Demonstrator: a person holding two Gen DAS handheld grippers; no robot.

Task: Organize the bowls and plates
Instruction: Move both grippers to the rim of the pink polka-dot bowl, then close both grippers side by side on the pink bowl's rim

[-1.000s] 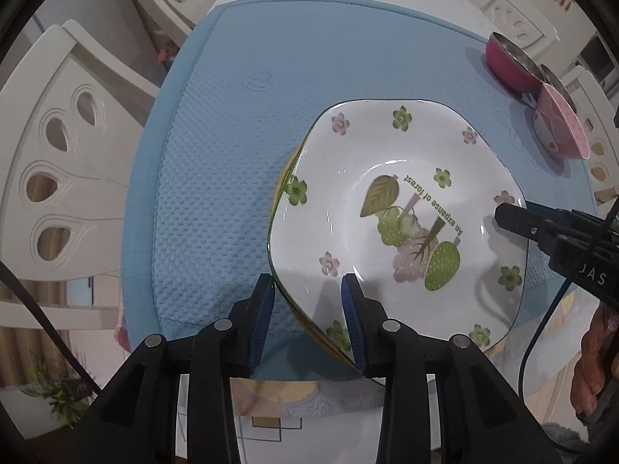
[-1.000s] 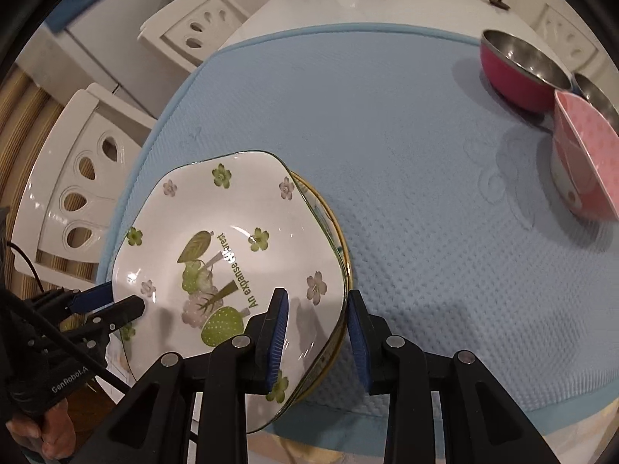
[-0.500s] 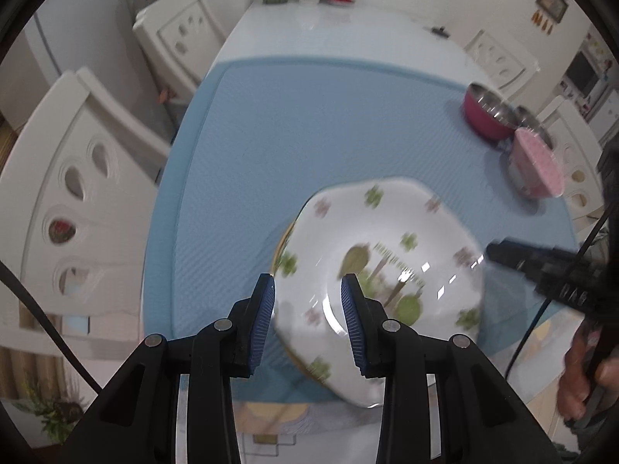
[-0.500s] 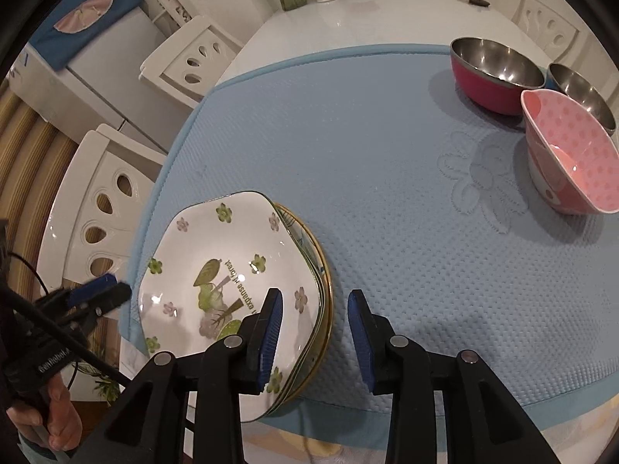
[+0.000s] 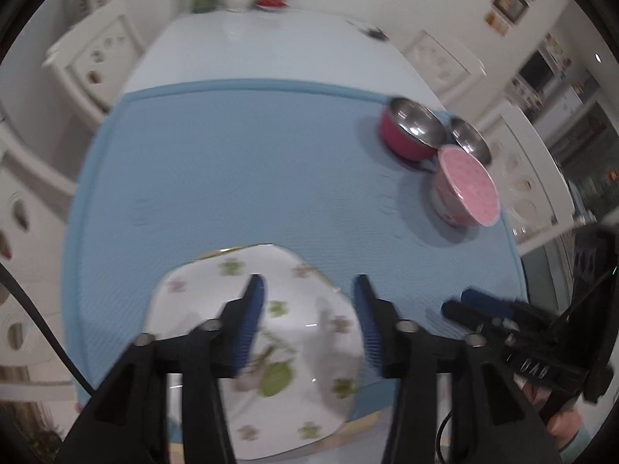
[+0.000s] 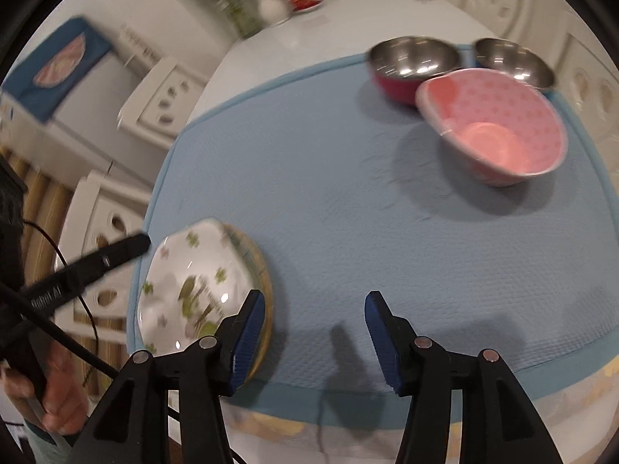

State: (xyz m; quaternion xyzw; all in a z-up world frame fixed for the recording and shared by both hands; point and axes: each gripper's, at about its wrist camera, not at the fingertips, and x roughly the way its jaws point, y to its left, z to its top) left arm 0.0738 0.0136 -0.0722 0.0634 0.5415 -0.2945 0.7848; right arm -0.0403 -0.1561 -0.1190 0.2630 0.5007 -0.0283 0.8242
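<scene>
Floral plate [image 6: 193,290] stacked (yellow-rimmed beneath); pink bowl [image 6: 499,127] w/ steel bowls [image 6: 414,58].

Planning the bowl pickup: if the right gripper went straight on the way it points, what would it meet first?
Probably bare blue mat; the open right gripper points between the floral plate and pink bowl. Depth is unclear.

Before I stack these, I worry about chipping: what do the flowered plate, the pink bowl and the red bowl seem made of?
Flowered plate: probably glazed ceramic, glossy with sharp highlights. Pink bowl: possibly melamine or ceramic, soft satin sheen; unclear. Red bowl: polished steel inside, mirror reflections, red coated outside.
</scene>
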